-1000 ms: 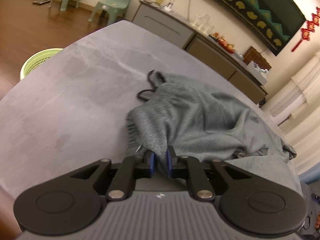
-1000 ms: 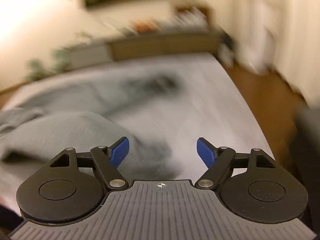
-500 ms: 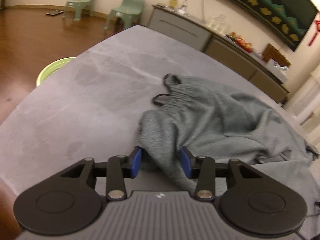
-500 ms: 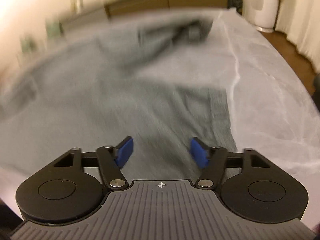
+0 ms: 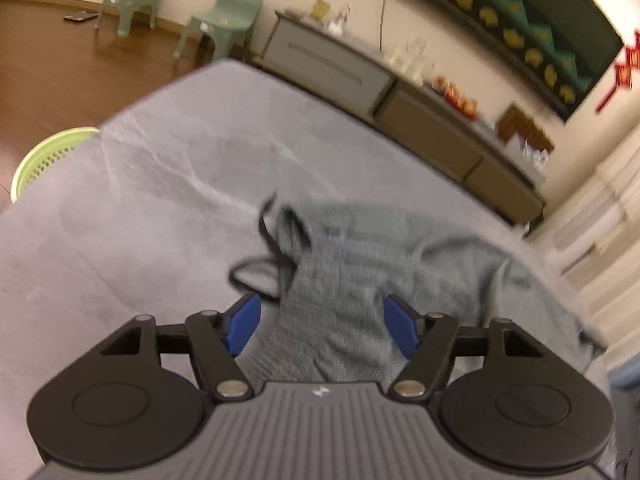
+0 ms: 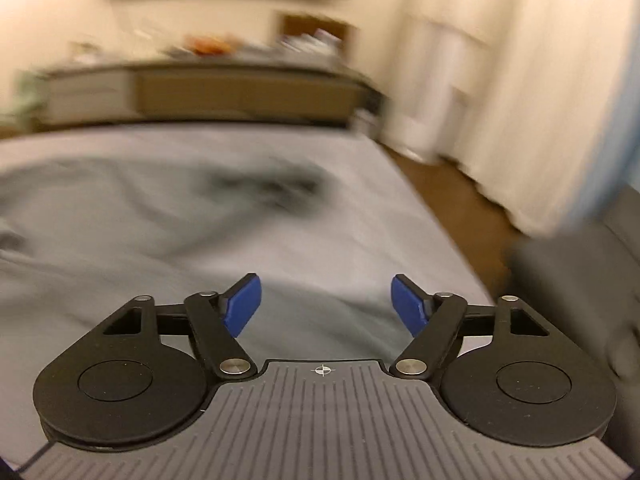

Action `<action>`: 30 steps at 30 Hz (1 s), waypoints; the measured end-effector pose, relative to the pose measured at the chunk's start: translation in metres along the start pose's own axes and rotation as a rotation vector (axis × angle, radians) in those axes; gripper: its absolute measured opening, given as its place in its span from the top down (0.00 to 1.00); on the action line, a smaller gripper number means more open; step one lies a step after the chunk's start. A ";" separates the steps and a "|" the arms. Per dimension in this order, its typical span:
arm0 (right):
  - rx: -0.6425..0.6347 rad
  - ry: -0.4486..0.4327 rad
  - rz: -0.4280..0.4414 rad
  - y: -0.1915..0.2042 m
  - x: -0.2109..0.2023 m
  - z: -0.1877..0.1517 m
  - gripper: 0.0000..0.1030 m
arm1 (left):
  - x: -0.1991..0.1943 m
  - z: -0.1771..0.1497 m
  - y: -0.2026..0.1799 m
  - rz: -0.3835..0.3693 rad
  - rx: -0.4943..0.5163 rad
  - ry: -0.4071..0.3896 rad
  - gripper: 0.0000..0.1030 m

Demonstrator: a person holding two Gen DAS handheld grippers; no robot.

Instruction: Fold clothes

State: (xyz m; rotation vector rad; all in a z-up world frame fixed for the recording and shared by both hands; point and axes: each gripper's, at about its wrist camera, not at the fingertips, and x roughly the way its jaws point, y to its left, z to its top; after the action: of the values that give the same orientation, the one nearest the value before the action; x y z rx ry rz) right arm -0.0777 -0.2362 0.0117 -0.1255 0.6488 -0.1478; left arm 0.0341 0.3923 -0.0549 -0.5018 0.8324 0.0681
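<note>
A grey-green garment with a black drawstring lies crumpled on the grey table. My left gripper is open and empty, just above the garment's near edge. In the blurred right wrist view the garment spreads across the left and middle of the table, with a dark patch further back. My right gripper is open and empty above the garment's near right part.
A green basket stands on the floor past the table's left edge. Two green chairs and a long low cabinet stand along the far wall. The table's right edge drops to wooden floor, with curtains beyond.
My left gripper opened and let go of the garment's edge, then lifted back a little. My right gripper stayed open while it swung over the garment; its view now points higher.
</note>
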 end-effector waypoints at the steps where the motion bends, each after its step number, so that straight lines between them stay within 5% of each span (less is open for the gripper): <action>1: -0.033 -0.023 0.066 0.027 -0.006 0.014 0.16 | 0.004 -0.006 -0.001 0.010 0.008 0.023 0.41; 6: -0.226 -0.070 0.405 0.195 -0.020 0.075 0.12 | -0.011 -0.040 -0.018 0.068 0.165 -0.014 0.40; 10: -0.447 -0.068 0.613 0.363 -0.018 0.107 0.09 | -0.023 -0.053 -0.002 0.087 0.142 -0.024 0.41; 14: -0.633 0.026 0.689 0.526 0.006 0.111 0.08 | -0.019 -0.051 0.011 0.018 0.092 -0.007 0.50; 20: -0.875 0.106 0.572 0.677 0.052 0.090 0.10 | -0.021 -0.058 0.004 -0.079 0.220 -0.031 0.64; 24: -0.979 0.209 0.471 0.712 0.086 0.085 0.52 | -0.021 -0.061 0.015 -0.149 0.247 -0.030 0.74; 26: -1.019 0.217 0.449 0.716 0.088 0.087 0.88 | -0.023 -0.063 0.015 -0.194 0.272 -0.030 0.78; 28: -1.036 0.138 0.431 0.711 0.074 0.102 1.00 | -0.026 -0.066 0.012 -0.220 0.296 -0.029 0.79; 30: -0.964 0.003 0.434 0.698 0.050 0.135 1.00 | -0.029 -0.068 0.007 -0.221 0.329 -0.043 0.79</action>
State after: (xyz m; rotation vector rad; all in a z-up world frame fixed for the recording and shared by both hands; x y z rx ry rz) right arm 0.1116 0.4496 -0.0244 -0.9024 0.6910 0.5975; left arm -0.0348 0.3716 -0.0754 -0.2778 0.7239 -0.2575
